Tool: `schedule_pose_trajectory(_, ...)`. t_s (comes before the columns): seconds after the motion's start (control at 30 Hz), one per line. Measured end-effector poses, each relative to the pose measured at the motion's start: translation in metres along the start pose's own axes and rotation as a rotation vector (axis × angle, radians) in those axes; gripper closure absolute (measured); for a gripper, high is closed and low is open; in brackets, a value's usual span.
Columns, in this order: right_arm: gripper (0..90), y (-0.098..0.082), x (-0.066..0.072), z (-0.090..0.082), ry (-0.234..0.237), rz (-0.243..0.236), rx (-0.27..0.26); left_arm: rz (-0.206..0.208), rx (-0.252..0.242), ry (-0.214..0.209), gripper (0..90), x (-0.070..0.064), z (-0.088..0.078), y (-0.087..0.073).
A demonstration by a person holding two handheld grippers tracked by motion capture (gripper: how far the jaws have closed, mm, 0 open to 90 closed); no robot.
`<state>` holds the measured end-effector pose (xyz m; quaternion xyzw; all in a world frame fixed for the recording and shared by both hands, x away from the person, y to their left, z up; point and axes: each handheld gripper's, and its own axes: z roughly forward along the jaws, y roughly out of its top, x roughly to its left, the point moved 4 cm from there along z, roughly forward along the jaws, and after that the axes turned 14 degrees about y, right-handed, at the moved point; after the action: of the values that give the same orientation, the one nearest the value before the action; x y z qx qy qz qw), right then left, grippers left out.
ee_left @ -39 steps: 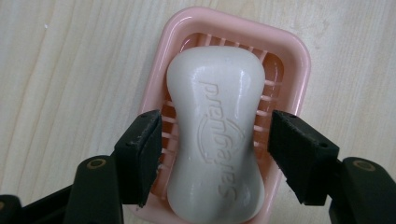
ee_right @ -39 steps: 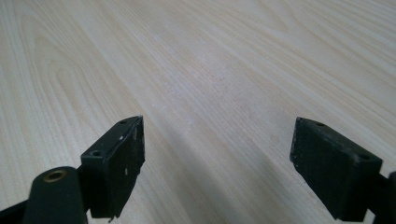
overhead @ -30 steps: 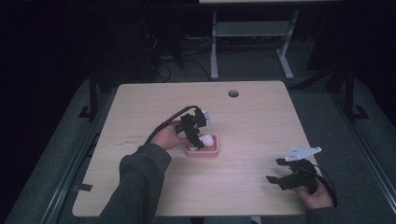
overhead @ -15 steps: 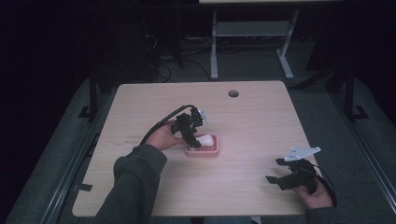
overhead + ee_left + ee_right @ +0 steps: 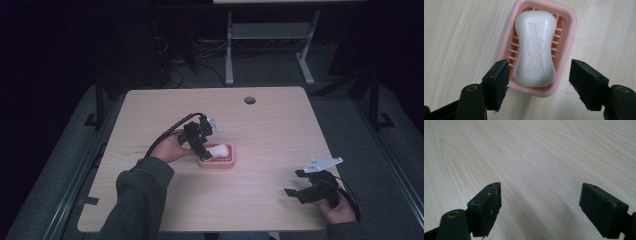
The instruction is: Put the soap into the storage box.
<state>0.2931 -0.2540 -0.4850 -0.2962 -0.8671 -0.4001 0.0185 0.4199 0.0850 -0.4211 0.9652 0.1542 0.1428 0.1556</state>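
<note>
- My left claw (image 5: 537,85) hangs just above the near end of the pink soap dish (image 5: 567,30), pointing down at it, its jaws spread and gripping nothing.
- Those jaws have just been easing wider; the white soap bar (image 5: 535,50) lies between and ahead of them, and neither pad presses on it.
- The bar lies flat inside the dish, lettered face up, its long side running away from my claw.
- One pad (image 5: 497,82) sits over the dish's near corner; the other is off to the side, over bare wood.
- From above, my left claw (image 5: 202,145) is just beside the dish (image 5: 220,162) on the tabletop (image 5: 270,130), with the soap (image 5: 219,150) touching nothing but the dish.
- My right claw (image 5: 299,192) rests well apart, near the tabletop's front corner.
- Its jaws stand wide, released, with bare wood grain (image 5: 536,170) ahead of them.
</note>
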Motion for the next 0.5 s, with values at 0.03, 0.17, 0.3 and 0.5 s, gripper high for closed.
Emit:
schedule_pose_trajectory(0.03, 17.5, 0.0, 0.0, 0.0, -0.001, 0.0, 0.001, -0.003, -0.002, 0.0, 31.9, 0.0, -0.001, -0.001)
schedule_pose_trajectory(0.17, 17.5, 0.0, 0.0, 0.001, -0.002, -0.004, 0.002, -0.01, -0.005, -0.002, 31.8, 0.0, -0.003, -0.005)
schedule_pose_trajectory(0.3, 17.4, 0.001, 0.001, 0.001, -0.006, -0.003, 0.004, -0.013, -0.009, 0.001, 31.6, -0.001, -0.004, -0.01)
schedule_pose_trajectory(0.5, 17.1, 0.001, 0.002, 0.001, -0.014, 0.0, 0.003, -0.026, -0.015, 0.002, 31.6, -0.004, -0.008, -0.018)
